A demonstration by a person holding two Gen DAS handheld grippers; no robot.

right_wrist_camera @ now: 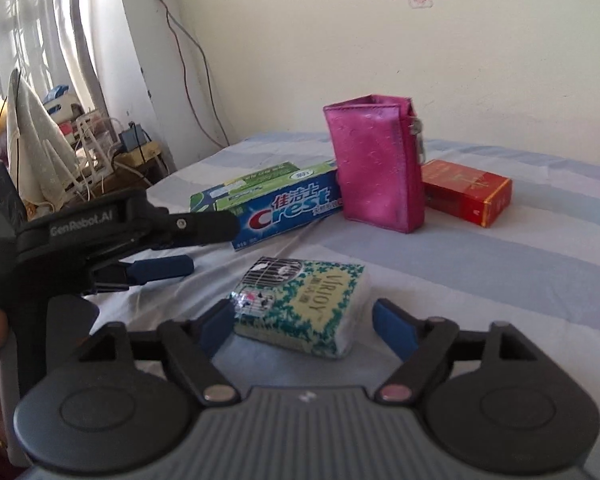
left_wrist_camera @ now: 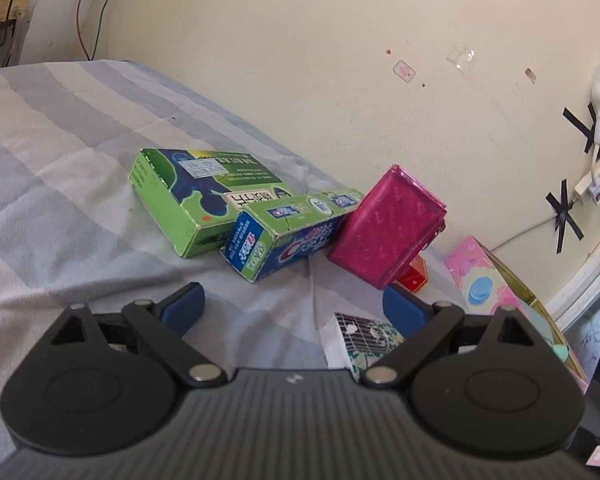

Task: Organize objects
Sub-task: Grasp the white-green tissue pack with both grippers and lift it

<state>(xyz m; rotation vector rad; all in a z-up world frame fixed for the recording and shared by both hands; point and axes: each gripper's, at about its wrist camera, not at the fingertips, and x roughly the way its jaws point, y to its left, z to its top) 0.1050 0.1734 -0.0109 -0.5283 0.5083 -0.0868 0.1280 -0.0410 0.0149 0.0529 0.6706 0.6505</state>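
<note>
On a striped bed sheet point(left_wrist_camera: 60, 160) lie a green box point(left_wrist_camera: 188, 196), a Crest toothpaste box point(left_wrist_camera: 288, 232) point(right_wrist_camera: 284, 204), an upright pink pouch point(left_wrist_camera: 388, 224) point(right_wrist_camera: 376, 164), a red box point(right_wrist_camera: 468, 196) point(left_wrist_camera: 414, 276) and a tissue pack point(right_wrist_camera: 304, 312) point(left_wrist_camera: 364, 340). My left gripper point(left_wrist_camera: 296, 308) is open and empty, short of the toothpaste box; it also shows in the right wrist view point(right_wrist_camera: 196, 244). My right gripper point(right_wrist_camera: 304, 324) is open, with its jaws on either side of the tissue pack's near end.
A cream wall point(left_wrist_camera: 340, 60) runs behind the boxes. A pink patterned box point(left_wrist_camera: 484, 280) stands at the right of the left wrist view. A cluttered stand with cables and cloth point(right_wrist_camera: 80, 140) is beside the bed at the left.
</note>
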